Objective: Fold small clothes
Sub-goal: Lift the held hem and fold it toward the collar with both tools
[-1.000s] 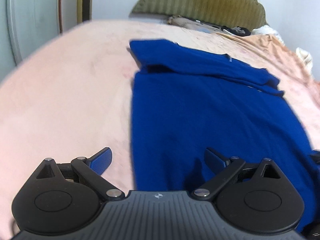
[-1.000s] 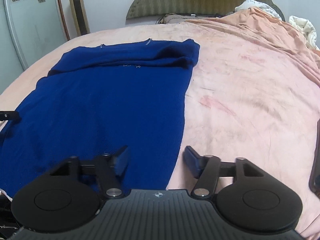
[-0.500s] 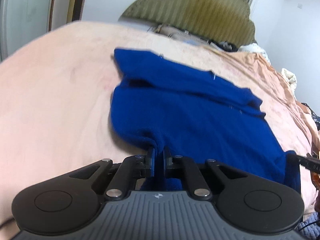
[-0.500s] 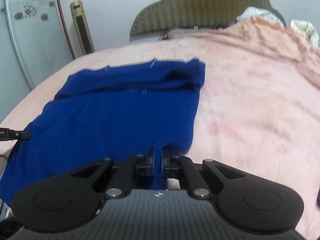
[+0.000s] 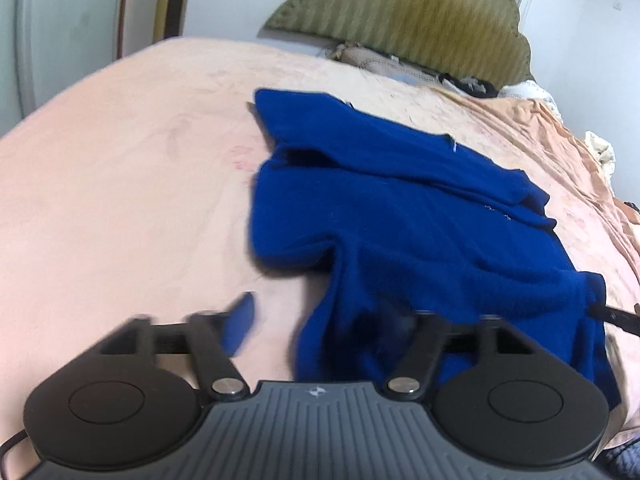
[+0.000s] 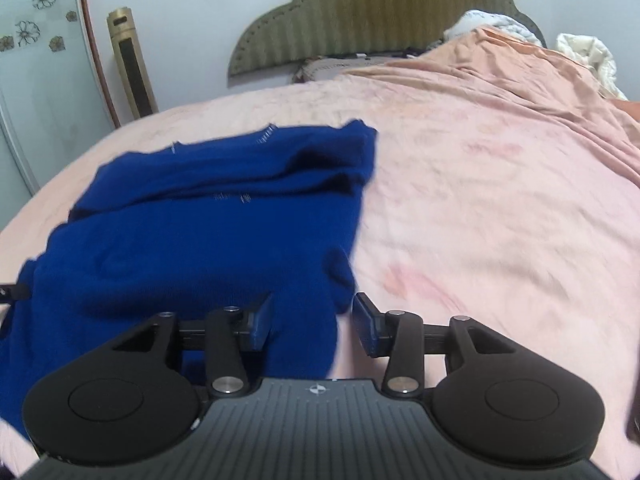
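1. The left gripper (image 5: 320, 322) had just been opening: half a second earlier its jaws were pinched shut on the near hem of the blue garment (image 5: 400, 216), and now they stood well apart. Its left pad (image 5: 240, 326) hung over bare bedding, and the right one was lost against the blue cloth. A loose fold of the near corner drooped between the jaws, but nothing showed the pads pressing on it.
2. The right gripper (image 6: 312, 322) had likewise just been opening after a pinch on the same hem. Its jaws stood moderately apart, with the blue garment's (image 6: 208, 240) near right corner lying between them. The left pad (image 6: 260, 322) was at the cloth, and the right pad (image 6: 366, 328) stood clear of it over the sheet.
3. A second before, the garment had lain flat with straight side edges. Now its near corners were drawn up and bunched, with a crease running across the lower part in both views.
4. The garment lay spread on the pink bedsheet (image 6: 500, 216), its far portion folded over in a band across the top, much as in the earlier frames.
5. Beyond it, crumpled orange-pink bedding (image 6: 520, 64) was heaped toward the olive headboard (image 6: 380, 8).
6. A gold tower fan (image 6: 130, 64) stood against the far wall in the right wrist view.
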{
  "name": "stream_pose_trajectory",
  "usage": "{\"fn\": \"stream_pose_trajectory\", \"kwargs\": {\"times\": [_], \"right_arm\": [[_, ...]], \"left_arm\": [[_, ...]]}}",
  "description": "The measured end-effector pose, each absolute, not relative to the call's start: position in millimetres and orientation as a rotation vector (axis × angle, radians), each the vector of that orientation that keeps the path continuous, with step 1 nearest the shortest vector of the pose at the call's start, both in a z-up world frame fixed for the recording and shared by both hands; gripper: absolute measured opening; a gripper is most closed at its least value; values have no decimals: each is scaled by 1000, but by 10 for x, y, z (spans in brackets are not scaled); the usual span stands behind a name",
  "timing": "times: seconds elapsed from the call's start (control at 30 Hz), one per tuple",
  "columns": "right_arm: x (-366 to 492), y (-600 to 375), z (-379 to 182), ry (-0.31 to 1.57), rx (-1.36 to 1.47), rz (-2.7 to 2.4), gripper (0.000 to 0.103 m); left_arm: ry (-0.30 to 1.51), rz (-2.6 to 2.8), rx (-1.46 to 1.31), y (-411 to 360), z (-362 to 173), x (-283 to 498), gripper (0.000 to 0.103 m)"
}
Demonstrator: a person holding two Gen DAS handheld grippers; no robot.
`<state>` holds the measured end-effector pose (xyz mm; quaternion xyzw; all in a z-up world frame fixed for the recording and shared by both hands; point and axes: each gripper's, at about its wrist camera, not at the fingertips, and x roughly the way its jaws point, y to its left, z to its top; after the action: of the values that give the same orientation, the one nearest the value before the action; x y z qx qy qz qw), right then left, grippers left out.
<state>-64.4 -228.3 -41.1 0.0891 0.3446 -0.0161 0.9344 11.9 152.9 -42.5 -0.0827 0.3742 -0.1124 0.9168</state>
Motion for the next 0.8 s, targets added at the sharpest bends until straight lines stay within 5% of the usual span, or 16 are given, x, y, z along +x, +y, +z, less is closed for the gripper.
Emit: {"fn": "stream_pose_trajectory", "kwargs": {"times": [0.2,0.4,0.47,0.5,0.53,0.6,0.8], "right_arm": [[-1027,-2263,-472,786,282,44,53],[-1289,-1855,-455,818,86,96,54],[-1332,-1734,-465,804,17,99,41],[-1339,-1712,-463,800,11,115,28],[-1339,-1702,-455,801,15,132,13],[-1328,-1703,-424,800,24,147,11],[-1363,-1991,-133,753,187,238,11]], "left_arm": [[853,-333,-244,1658,-507,-105,71],[871,-413,-160,1521,-486,-344,71],[870,-433,-108,1442,-483,-404,70],[867,-435,-84,1409,-485,-434,64],[865,-431,-66,1383,-489,-454,44],[891,-431,-60,1377,-479,-432,13],[862,-514,-157,1480,-277,-513,9]]}}
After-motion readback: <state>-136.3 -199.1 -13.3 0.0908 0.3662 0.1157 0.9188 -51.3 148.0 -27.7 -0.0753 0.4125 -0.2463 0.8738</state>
